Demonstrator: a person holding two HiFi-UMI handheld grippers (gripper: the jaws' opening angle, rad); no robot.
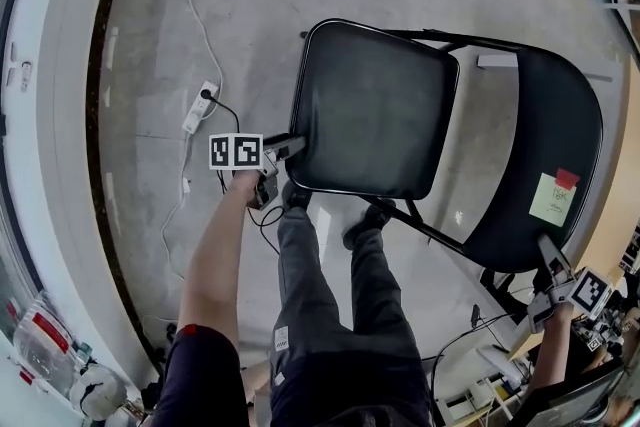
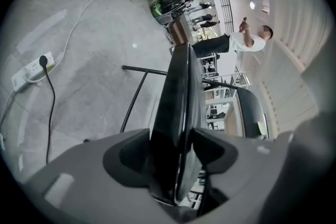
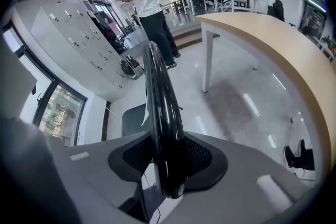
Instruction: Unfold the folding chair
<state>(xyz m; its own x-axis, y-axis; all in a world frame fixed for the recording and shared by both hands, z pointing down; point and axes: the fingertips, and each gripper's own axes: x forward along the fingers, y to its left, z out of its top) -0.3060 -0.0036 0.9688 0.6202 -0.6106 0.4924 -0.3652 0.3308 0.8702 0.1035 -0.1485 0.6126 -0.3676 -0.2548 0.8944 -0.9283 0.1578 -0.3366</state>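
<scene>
A black folding chair stands on the grey floor, its padded seat (image 1: 370, 110) tilted up toward me and its curved backrest (image 1: 540, 155) to the right. My left gripper (image 1: 285, 150) is shut on the seat's near left edge; in the left gripper view the seat (image 2: 176, 92) runs edge-on between the jaws of that gripper (image 2: 173, 149). My right gripper (image 1: 548, 257) grips the backrest's lower rim. In the right gripper view the glossy backrest (image 3: 157, 92) is pinched by the right gripper (image 3: 167, 157). A green note with a red tab (image 1: 553, 197) is stuck on the backrest.
My legs and shoes (image 1: 330, 305) stand right under the seat, beside the chair's black frame tube (image 1: 440, 233). A white power strip (image 1: 198, 107) and cables lie on the floor to the left. A wooden desk (image 3: 273, 44) stands at the right; a person (image 3: 144, 2) stands further off.
</scene>
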